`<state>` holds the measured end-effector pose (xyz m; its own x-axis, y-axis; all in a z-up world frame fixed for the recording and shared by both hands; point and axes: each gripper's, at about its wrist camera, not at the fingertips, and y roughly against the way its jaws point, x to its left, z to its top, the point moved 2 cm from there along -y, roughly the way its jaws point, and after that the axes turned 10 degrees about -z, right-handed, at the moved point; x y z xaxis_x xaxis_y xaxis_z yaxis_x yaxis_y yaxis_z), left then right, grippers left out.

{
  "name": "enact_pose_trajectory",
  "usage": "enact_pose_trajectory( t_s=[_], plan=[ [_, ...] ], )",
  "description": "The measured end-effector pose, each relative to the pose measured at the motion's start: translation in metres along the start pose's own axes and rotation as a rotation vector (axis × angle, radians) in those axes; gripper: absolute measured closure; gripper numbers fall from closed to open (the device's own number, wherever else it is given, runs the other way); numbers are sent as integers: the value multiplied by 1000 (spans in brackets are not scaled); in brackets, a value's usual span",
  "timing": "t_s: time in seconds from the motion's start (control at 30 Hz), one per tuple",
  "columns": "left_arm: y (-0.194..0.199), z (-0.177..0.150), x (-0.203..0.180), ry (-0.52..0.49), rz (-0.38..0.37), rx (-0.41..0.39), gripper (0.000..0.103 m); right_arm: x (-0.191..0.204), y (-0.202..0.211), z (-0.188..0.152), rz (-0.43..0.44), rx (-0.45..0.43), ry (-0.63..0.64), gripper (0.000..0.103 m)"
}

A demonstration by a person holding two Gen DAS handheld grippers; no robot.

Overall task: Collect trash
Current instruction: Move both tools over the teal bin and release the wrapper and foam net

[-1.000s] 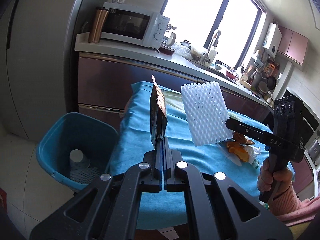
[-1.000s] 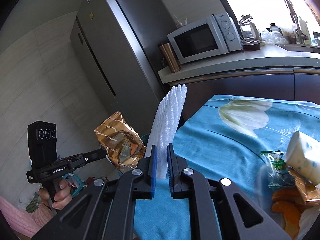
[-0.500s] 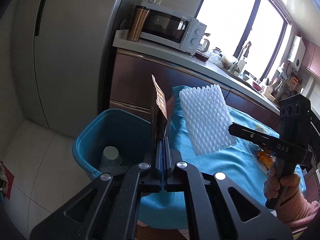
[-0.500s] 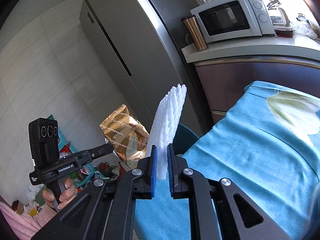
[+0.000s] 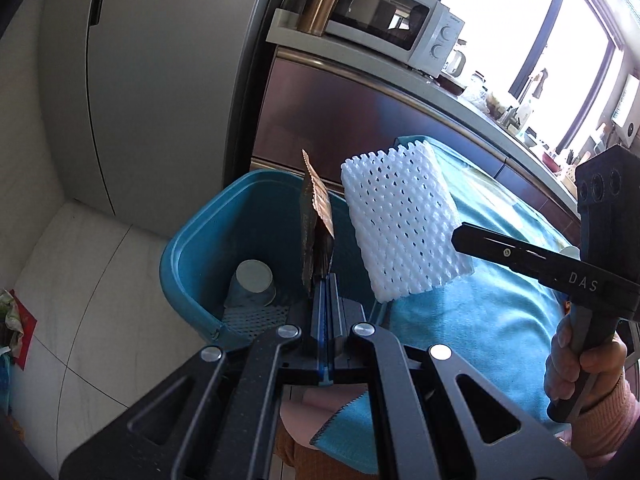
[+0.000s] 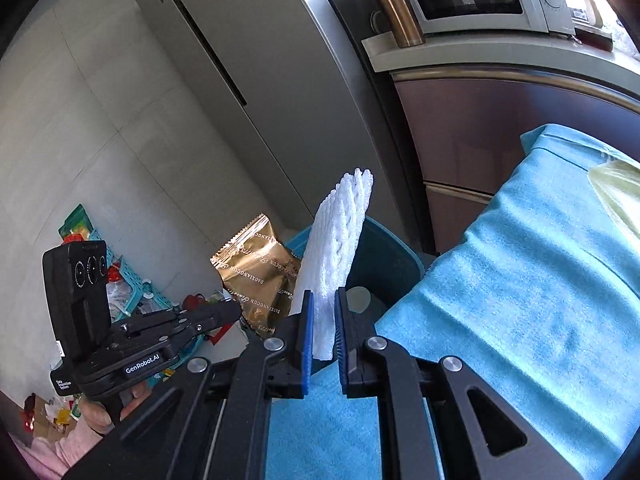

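The left gripper (image 5: 325, 280) is clamped tight on the bottom edge of a gold snack wrapper (image 5: 316, 220), which stands upright, edge-on, above the open mouth of a blue bin (image 5: 192, 248). The right gripper (image 6: 322, 312) pinches the lower end of a white foam net sleeve (image 6: 340, 240), held upright just beside the wrapper and over the near rim of the bin, at the edge of the table's blue cloth (image 6: 520, 280). Inside the bin an upturned paper cup (image 5: 253, 280) rests on another piece of white foam net (image 5: 252, 314). Behind the bin stand a grey fridge (image 5: 160, 80) and a counter carrying a microwave (image 5: 384, 28) and a copper tumbler (image 5: 324, 0)
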<state>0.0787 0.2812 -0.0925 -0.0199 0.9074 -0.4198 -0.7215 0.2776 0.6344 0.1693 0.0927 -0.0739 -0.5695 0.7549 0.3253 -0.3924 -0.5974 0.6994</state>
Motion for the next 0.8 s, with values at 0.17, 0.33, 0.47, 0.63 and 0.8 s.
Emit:
enact_pose_trajectory(
  t_s=[0.17,0.33,0.47,0.63,0.8],
  plan=[
    [-22,-3,9,20,20,33,102,1,-25,3,-34,49,4,93],
    [-42,-6,17,34,34,68,102,8,-44,2,-59,90,21,92],
    [-59,-8,22,49,37,101,102,10,-54,3,-71,116,27,88],
    [-81,-19,30,68,44,151,100,6,-61,6,-80,130,19,83],
    [-90,-23,30,69,42,152,98,1,-58,2,-67,106,3,82]
  ],
)
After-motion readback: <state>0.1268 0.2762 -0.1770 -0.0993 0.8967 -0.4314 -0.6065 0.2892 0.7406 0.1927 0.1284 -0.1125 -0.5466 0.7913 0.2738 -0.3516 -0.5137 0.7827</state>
